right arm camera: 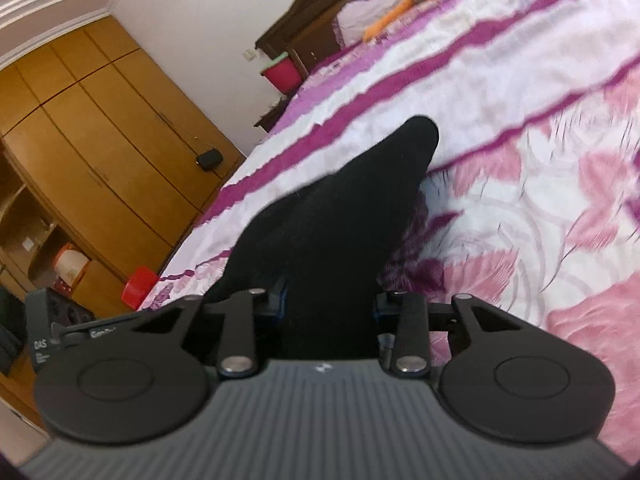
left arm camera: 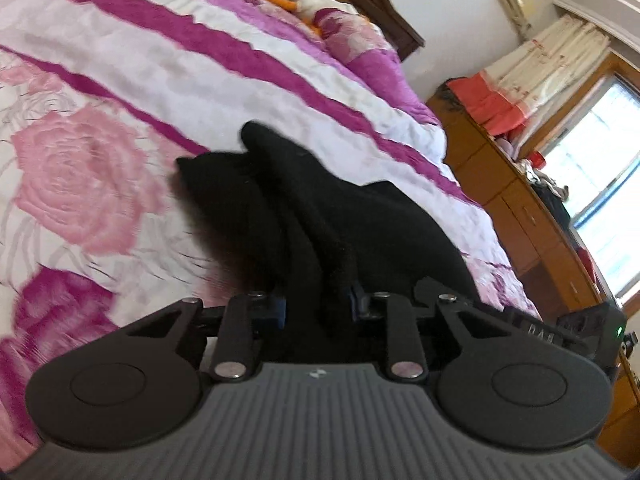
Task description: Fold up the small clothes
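two grippers each hold black cloth over the bed (left arm camera: pixel 120 92). the left gripper (left arm camera: pixel 318 306) is clamped on a bunched black garment (left arm camera: pixel 280 200), whose folds run toward 11 o'clock and lie on the floral quilt. the right gripper (right arm camera: pixel 330 300) pinches a black sock (right arm camera: pixel 360 192) whose toe points to 1 o'clock above the quilt. a wooden wardrobe (right arm camera: pixel 100 128) stands at 9 o'clock.

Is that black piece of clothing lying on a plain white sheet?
No, the black garment hangs over a bedspread with purple stripes and big pink roses, not a plain white one.
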Available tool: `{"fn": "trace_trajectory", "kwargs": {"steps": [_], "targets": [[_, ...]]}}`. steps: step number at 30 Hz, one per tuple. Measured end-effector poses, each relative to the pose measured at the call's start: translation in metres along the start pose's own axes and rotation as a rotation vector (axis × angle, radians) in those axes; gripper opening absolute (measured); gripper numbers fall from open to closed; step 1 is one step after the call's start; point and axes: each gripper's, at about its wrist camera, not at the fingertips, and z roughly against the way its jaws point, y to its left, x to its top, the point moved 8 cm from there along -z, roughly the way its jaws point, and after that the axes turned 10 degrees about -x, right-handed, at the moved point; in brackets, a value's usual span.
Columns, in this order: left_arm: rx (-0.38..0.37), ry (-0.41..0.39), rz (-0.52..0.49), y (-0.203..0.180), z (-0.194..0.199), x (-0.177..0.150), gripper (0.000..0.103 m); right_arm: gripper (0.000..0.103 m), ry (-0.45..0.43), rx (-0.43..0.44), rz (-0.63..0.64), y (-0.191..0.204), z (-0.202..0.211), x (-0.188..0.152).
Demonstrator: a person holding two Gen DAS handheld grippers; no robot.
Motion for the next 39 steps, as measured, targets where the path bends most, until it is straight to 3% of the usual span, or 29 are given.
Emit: {"fn": "trace_trajectory", "kwargs": {"steps": [10, 12, 15, 18, 20, 24, 31, 39], "targets": [[-0.060, -0.002, -0.030, -0.085, -0.014, -0.065, 0.030, 0.038, -0.027, -0.084, 0.141, -0.028, 0.096, 0.018], [-0.033, 0.024, -0.056, -0.093, -0.017, -0.084, 0.030, 0.038, -0.012, -0.097, 0.156, -0.038, 0.105, 0.011], [0.068, 0.080, -0.109, -0.092, -0.024, -0.111, 0.031, 0.039, 0.044, -0.125, 0.153, -0.058, 0.105, -0.006], [0.167, 0.107, -0.142, -0.084, -0.027, -0.124, 0.042, 0.047, 0.100, -0.178, 0.118, -0.081, 0.091, -0.028], [0.202, 0.108, -0.174, -0.084, -0.022, -0.130, 0.045, 0.054, 0.086, -0.194, 0.123, -0.090, 0.087, -0.040], [0.253, 0.103, -0.230, -0.085, -0.015, -0.130, 0.049, 0.055, 0.057, -0.166, 0.067, -0.096, 0.094, -0.047], [0.282, 0.080, -0.237, -0.095, 0.000, -0.130, 0.052, 0.059, 0.033, -0.219, 0.072, -0.097, 0.121, -0.047], [0.319, 0.076, -0.275, -0.120, 0.016, -0.134, 0.054, 0.061, -0.046, -0.282, 0.176, -0.076, 0.156, -0.049]]}}
